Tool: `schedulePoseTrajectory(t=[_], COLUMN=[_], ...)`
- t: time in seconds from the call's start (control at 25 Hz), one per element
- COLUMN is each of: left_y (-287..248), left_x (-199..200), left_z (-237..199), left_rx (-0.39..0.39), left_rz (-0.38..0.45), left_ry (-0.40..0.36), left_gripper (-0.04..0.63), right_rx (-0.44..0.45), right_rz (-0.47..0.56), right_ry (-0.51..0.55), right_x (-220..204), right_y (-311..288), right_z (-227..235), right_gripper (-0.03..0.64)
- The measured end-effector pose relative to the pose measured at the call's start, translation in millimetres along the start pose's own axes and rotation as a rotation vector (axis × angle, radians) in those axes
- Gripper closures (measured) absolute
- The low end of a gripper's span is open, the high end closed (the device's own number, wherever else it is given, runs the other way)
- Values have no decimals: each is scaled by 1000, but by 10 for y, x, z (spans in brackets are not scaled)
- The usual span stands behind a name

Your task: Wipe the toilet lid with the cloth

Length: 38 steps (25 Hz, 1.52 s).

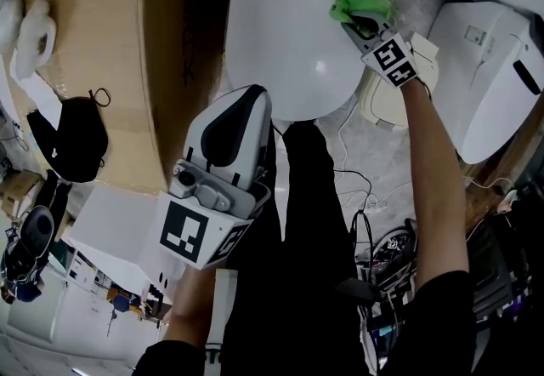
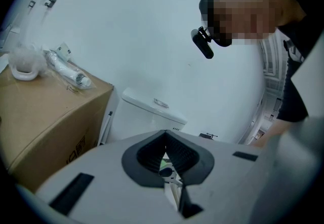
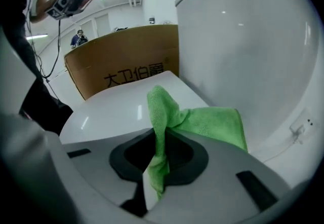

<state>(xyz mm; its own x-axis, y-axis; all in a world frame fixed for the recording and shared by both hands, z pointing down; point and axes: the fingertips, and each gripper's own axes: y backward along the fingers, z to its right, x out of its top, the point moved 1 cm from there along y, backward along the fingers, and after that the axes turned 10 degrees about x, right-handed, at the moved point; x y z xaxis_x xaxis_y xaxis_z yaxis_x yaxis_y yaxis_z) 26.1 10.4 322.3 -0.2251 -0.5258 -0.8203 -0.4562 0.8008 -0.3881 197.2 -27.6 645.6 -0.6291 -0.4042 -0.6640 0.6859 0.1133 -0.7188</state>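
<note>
The right gripper [image 3: 158,159] has its 2 jaws pinched tight on a fold of the green cloth [image 3: 202,124]. The rest of the cloth lies on the back end of the white toilet lid [image 1: 289,42], close to the tank [image 3: 248,50], at the upper right of the head view. The left gripper [image 1: 242,123] hangs at the lower centre of that view, off the lid, its 2 jaws closed together with nothing between them, and a cardboard box [image 1: 102,51] stands beside the toilet at the frame's left.
</note>
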Motion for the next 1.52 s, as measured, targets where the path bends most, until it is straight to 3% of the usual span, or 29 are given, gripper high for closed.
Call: schedulePoseTrajectory(t=[0.24,0.56,1.08,1.32,1.52], left_y=[27,99,232,267,333], left_x=[-97,-162,-217,-224,-218], left_z=[89,198,328,262,172], left_rx=[-8,-7,-17,-11,2], left_rz=[-7,7,20,26,26], left_ry=[-5,-7,1,9,5], left_gripper=[588,588,588,588,588], right_rx=[102,116,1,-52,-40], right_rz=[-3,6,63,95,113], right_ry=[41,20,-164,-337,-409], right_x=[-207,-464,-533,-461,-284], right_y=[-3,-7,-216,-385,-592], right_z=[-436,-977,-1736,-2005,-2153], right_gripper=[566,566,566,566,566])
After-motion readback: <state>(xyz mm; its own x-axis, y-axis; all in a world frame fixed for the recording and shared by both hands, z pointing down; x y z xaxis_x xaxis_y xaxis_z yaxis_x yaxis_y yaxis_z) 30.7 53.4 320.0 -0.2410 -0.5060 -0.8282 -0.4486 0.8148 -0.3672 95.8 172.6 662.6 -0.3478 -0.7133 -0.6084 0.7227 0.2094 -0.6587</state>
